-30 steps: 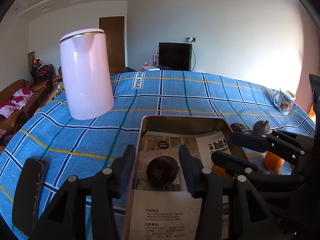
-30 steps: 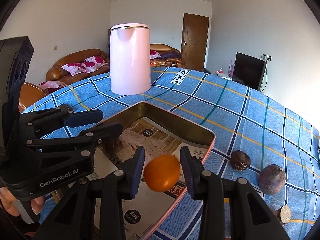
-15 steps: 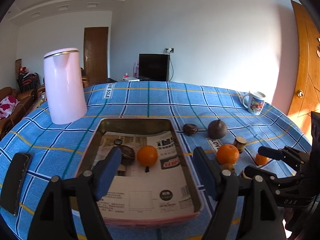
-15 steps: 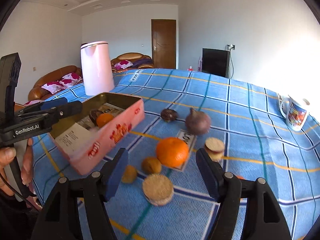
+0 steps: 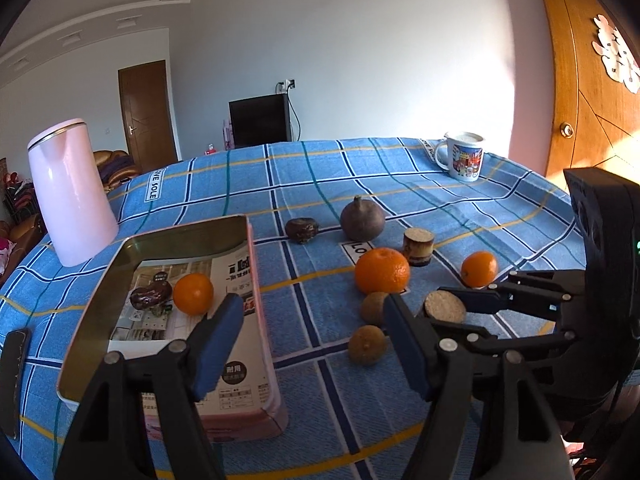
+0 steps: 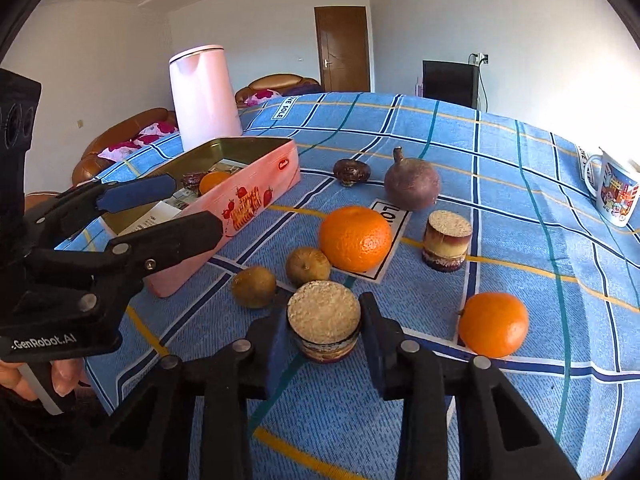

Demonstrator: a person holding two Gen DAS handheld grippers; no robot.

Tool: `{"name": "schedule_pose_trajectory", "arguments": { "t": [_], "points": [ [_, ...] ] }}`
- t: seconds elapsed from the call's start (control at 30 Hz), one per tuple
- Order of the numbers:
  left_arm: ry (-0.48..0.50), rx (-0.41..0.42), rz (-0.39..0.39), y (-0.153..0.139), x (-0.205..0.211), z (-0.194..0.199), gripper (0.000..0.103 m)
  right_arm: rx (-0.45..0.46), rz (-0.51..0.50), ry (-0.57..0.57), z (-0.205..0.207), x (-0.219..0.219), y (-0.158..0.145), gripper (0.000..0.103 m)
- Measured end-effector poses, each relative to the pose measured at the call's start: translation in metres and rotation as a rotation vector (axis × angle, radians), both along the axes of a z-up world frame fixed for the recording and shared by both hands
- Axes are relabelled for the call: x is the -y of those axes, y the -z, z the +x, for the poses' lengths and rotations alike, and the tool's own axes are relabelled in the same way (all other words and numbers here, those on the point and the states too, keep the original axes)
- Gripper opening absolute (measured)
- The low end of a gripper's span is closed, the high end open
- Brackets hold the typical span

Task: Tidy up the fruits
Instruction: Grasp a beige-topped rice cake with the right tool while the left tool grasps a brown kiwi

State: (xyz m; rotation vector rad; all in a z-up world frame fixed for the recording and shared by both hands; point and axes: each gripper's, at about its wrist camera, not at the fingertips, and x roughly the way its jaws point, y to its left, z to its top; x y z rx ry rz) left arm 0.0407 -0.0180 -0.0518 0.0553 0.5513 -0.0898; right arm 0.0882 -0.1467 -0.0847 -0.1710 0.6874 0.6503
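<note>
Right tongs [image 6: 324, 340] stand spread, one pad on either side of a short layered cylinder with a crumb-textured top [image 6: 324, 326]; whether the pads touch it cannot be told; the cylinder stands upright on the blue plaid-clothed desk [image 6: 500, 184], axis vertical. Left tongs [image 5: 312, 344] are released and grasp nothing, poised above the near right corner of the pink rectangular tin with a gold interior [image 5: 256, 280].

The tin's long axis runs away from the left wrist camera; inside, on printed paper, lie one small orange mandarin [image 5: 193, 293] and one dark wrinkled fruit [image 5: 150, 298], side by side.

Count on the cloth outside the tin: two oranges, one large [image 6: 355, 239] and one smaller [image 6: 493, 325] well to its right; two brownish-green round fruits [image 6: 254, 287], just left of the large orange; one dark purple round fruit with a stem pointing up [image 6: 412, 184]; one dark wrinkled fruit [image 6: 351, 171] to its left; a second layered cylinder [image 6: 447, 246], upright.

Also present: one pale pink kettle [image 6: 202, 96] beyond the tin; one printed mug [image 6: 614, 194] at the far right edge.
</note>
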Motion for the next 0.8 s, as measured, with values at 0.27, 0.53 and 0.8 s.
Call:
{"name": "schedule_pose_trajectory", "arguments": {
  "t": [0.27, 0.53, 0.8],
  "points": [
    [0.078, -0.100, 0.023, 0.018, 0.024, 0.011, 0.048, 0.082, 0.015, 0.132, 0.000, 0.034, -0.006, 0.036],
    [0.077, -0.128, 0.065, 0.023, 0.036, 0.018, 0.044, 0.089, 0.035, 0.113, 0.001, 0.035, -0.006, 0.036],
    [0.065, -0.125, 0.118, 0.026, 0.037, 0.018, 0.044, 0.082, 0.069, 0.117, 0.000, 0.039, -0.007, 0.036]
  ]
}}
